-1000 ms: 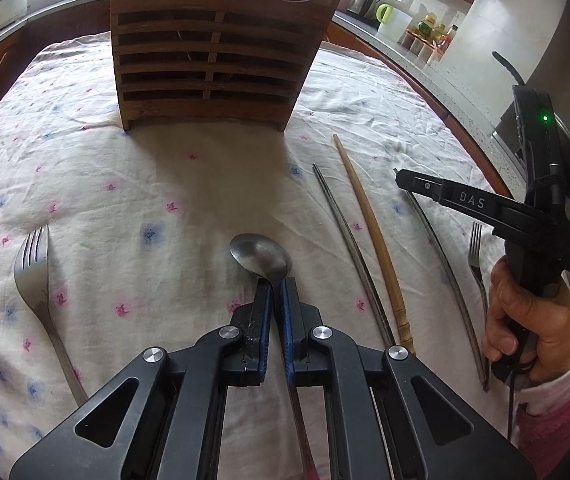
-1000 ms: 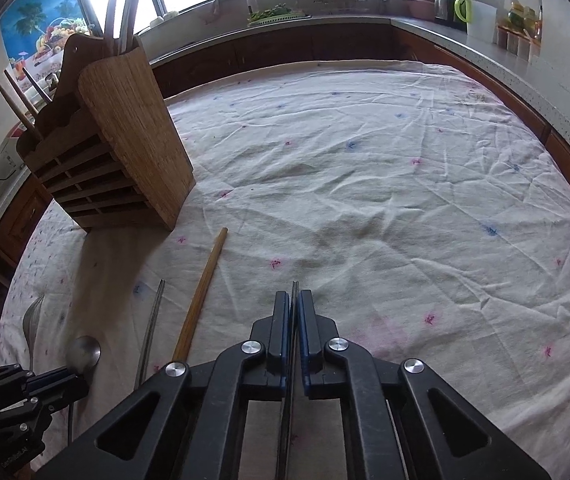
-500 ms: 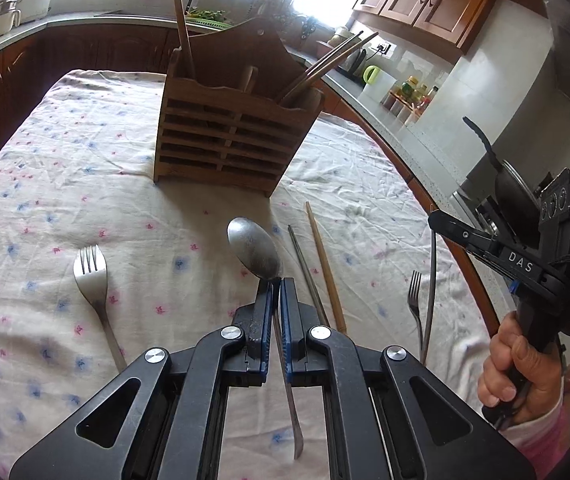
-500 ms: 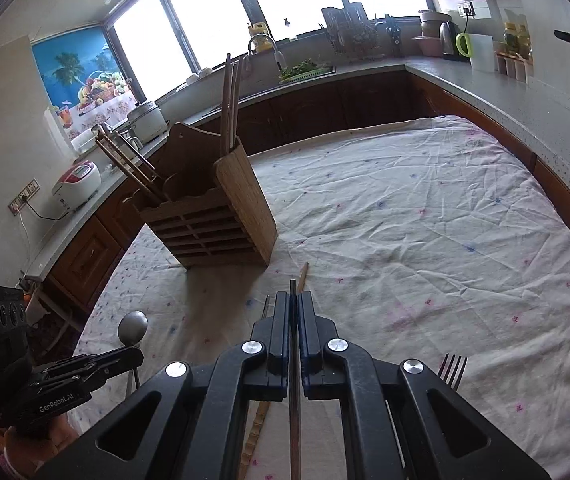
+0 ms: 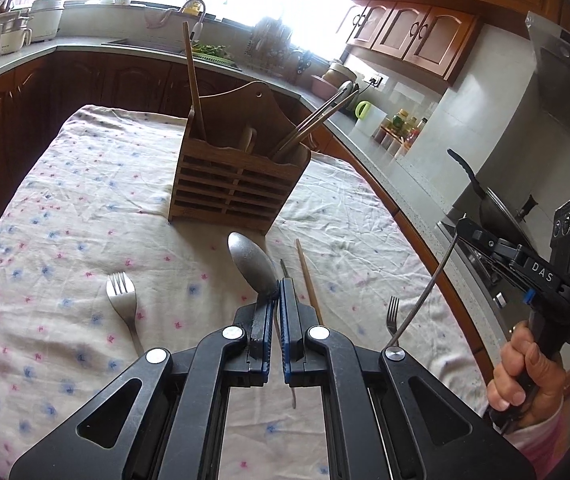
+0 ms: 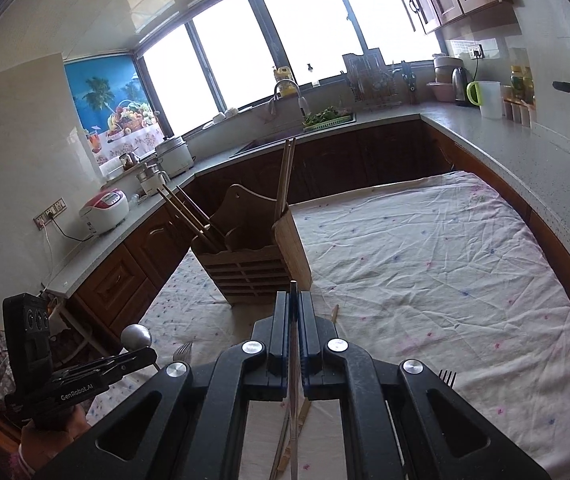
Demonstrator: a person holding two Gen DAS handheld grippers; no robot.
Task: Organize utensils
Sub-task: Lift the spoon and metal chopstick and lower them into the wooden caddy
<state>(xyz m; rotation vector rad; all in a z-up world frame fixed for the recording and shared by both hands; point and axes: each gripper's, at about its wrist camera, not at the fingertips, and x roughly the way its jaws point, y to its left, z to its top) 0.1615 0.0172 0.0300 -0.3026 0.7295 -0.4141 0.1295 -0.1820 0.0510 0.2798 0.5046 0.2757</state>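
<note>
My left gripper (image 5: pixel 276 292) is shut on a metal spoon (image 5: pixel 252 263), held above the table with its bowl toward the wooden utensil holder (image 5: pixel 237 184). My right gripper (image 6: pixel 293 300) is shut on a thin metal chopstick (image 6: pixel 293 380); the chopstick also shows in the left wrist view (image 5: pixel 425 296), raised at the right. The holder (image 6: pixel 253 268) holds several chopsticks and a wooden utensil. On the floral cloth lie a fork (image 5: pixel 123 304), a second fork (image 5: pixel 392 314), a wooden chopstick (image 5: pixel 307 276) and a metal chopstick (image 5: pixel 284 269).
The cloth-covered table (image 6: pixel 445 264) is ringed by kitchen counters (image 6: pixel 525 148) with a sink, kettle, rice cookers and jars. A pan (image 5: pixel 493 208) sits on a stove at the right. The left gripper also shows in the right wrist view (image 6: pixel 137 356).
Both grippers have risen well above the table, carrying the spoon and the metal chopstick up with them. The holder now appears farther and lower in both views.
</note>
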